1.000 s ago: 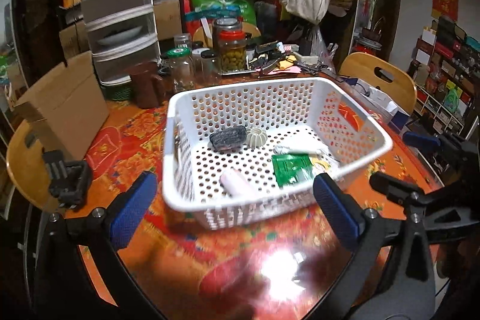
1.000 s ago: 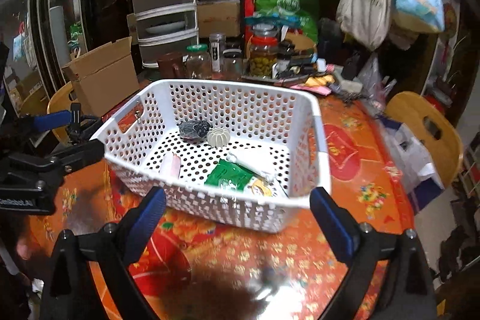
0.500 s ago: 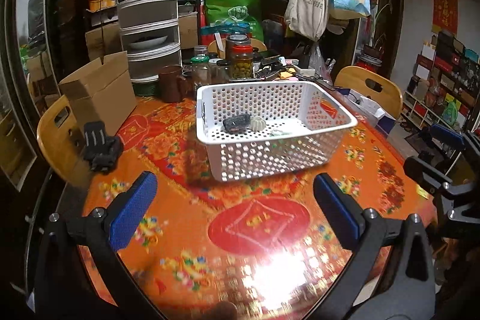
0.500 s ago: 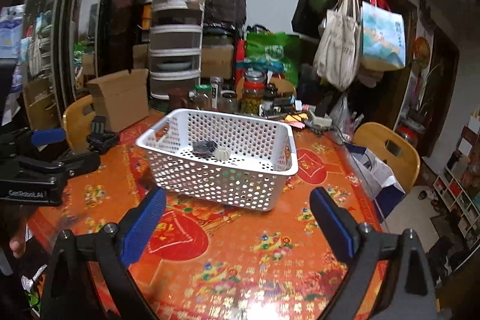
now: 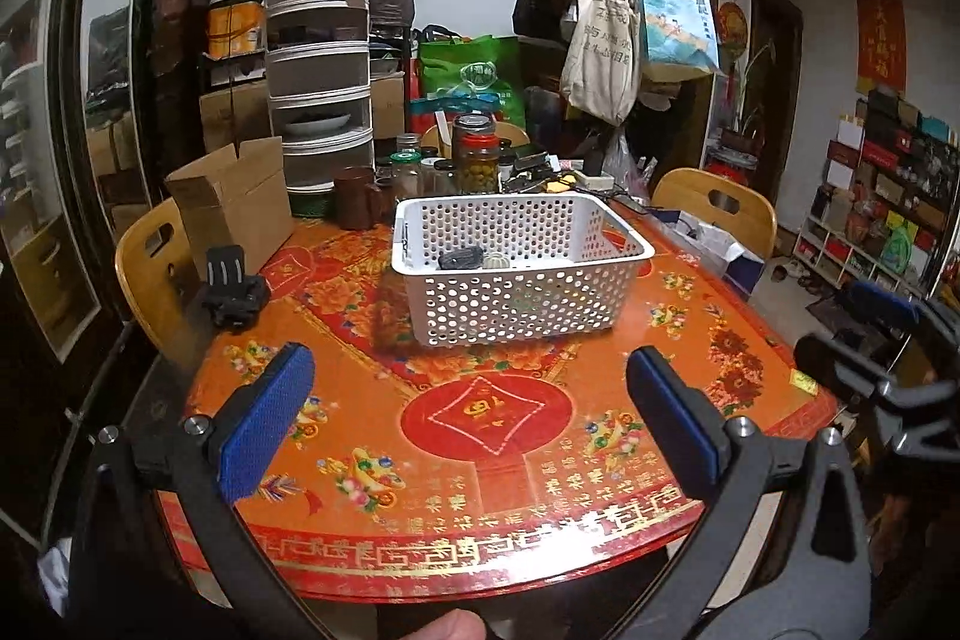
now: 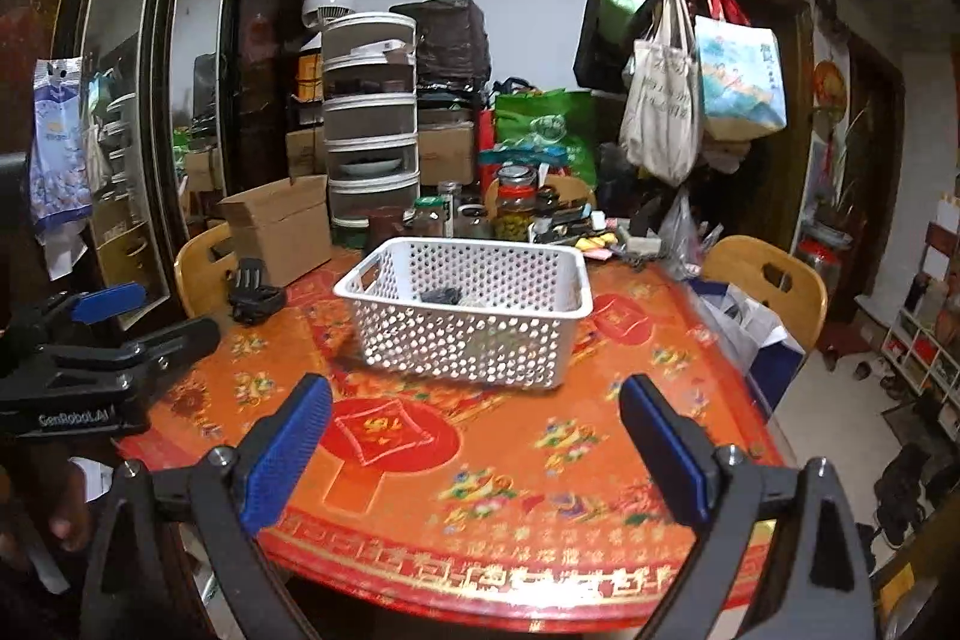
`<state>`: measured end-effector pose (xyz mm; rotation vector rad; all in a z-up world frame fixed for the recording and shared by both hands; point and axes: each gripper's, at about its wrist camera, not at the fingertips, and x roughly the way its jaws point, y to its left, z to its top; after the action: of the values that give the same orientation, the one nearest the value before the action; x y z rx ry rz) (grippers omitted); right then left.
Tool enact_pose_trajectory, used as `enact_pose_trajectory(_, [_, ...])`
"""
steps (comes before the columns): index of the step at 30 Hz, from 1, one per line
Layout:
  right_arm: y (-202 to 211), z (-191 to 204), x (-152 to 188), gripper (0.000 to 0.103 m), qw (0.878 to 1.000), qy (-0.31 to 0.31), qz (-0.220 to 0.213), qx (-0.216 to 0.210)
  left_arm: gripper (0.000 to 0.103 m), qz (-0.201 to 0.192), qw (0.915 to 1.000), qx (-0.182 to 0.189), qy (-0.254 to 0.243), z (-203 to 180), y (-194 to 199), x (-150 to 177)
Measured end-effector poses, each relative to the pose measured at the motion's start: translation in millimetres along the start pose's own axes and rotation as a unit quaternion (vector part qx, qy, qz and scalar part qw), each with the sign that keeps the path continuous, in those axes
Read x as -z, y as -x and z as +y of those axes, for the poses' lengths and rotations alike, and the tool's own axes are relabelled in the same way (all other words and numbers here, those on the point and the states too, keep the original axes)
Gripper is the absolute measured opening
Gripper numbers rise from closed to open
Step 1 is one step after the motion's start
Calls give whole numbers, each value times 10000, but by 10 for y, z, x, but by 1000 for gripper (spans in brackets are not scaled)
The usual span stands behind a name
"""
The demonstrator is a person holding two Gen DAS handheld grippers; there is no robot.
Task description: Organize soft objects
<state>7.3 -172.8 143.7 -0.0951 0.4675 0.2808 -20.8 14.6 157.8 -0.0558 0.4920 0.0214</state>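
A white perforated basket [image 5: 522, 304] [image 6: 468, 340] stands on the round red and orange table [image 5: 480, 418] [image 6: 510, 460]. Inside it I see a dark grey soft object [image 5: 461, 258] [image 6: 441, 294] and a pale ribbed round one [image 5: 495, 260] beside it; anything lower is hidden by the basket wall. My left gripper [image 5: 468, 424] is open and empty, held back over the table's near edge. My right gripper [image 6: 477, 454] is also open and empty, likewise well short of the basket. The left gripper [image 6: 108, 334] shows at the left of the right wrist view.
A black clamp-like mount [image 5: 231, 292] [image 6: 252, 289] lies at the table's left. A cardboard box [image 5: 231, 202], jars [image 5: 477, 154] and a brown mug [image 5: 354, 205] crowd the far side. Wooden chairs [image 5: 714, 211] [image 5: 153, 274] stand around the table. A drawer tower [image 5: 318, 70] rises behind.
Both grippers have pulled back and away from the basket, which now looks much smaller and farther off. Both stay open and empty.
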Motion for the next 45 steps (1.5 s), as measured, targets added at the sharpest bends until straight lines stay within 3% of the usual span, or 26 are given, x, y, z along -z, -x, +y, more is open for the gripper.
enact_pose_trajectory(2, [-25, -16, 42, 96, 9998, 21, 20, 193, 103, 14, 10000, 33, 6, -32, 28, 31])
enact_pose_trajectory(10, [-221, -86, 105, 96, 9995, -86, 283, 87, 103, 156, 9998, -77, 4, -24, -109, 69])
enact_pose_trajectory(45, [-206, -108, 98, 97, 9996, -131, 262, -35, 103, 295, 9995, -76, -34, 27, -314, 100])
